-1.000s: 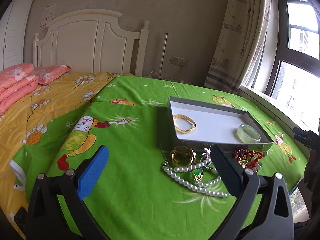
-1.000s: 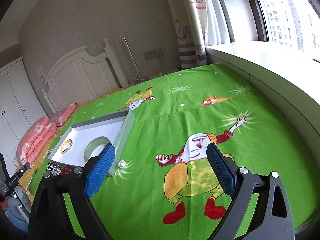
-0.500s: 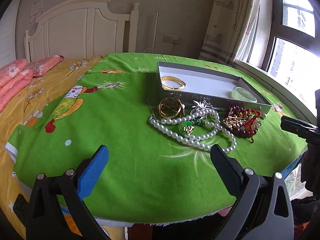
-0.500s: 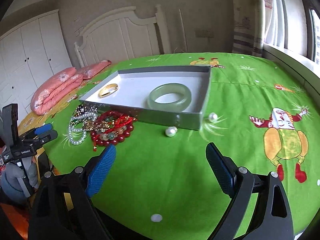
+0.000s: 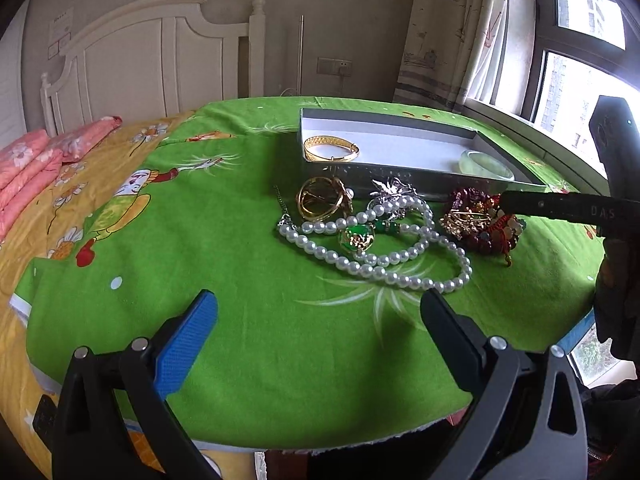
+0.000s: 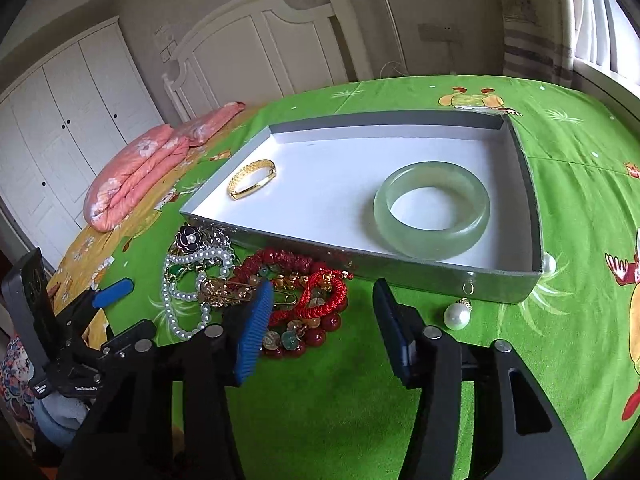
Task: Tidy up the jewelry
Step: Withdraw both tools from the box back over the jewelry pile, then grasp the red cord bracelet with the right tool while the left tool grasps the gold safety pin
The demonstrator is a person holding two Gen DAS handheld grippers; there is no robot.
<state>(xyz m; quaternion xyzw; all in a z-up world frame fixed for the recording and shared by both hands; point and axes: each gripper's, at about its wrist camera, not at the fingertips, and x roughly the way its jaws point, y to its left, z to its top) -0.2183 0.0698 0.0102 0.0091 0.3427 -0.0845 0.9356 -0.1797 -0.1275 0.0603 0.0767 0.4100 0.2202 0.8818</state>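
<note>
A grey box (image 6: 400, 270) on the green spread holds a gold bangle (image 6: 252, 179) and a jade bangle (image 6: 432, 216). In front of it lies a heap: a pearl necklace (image 5: 360, 264), a green pendant (image 5: 356, 238), gold rings (image 5: 320, 198) and red bead and cord bracelets (image 6: 320, 300). My right gripper (image 6: 322, 300) straddles the red bracelets. Its jaws are closing; the blue pad touches the heap's edge, while the dark pad stands apart from it. My left gripper (image 5: 320, 308) is open, low over bare cloth short of the pearls.
Two loose pearl drops (image 6: 456, 316) (image 6: 549, 264) lie by the box's near right corner. The spread's front edge (image 5: 320, 440) drops off just under my left gripper. Pink pillows (image 6: 136, 176) and a white headboard (image 5: 160, 60) stand at the back left, and a window (image 5: 580, 80) is on the right.
My right gripper swung from the box's right side to the jewelry heap and its jaws narrowed around the red bracelets. The left gripper sank a little nearer the cloth, still open.
</note>
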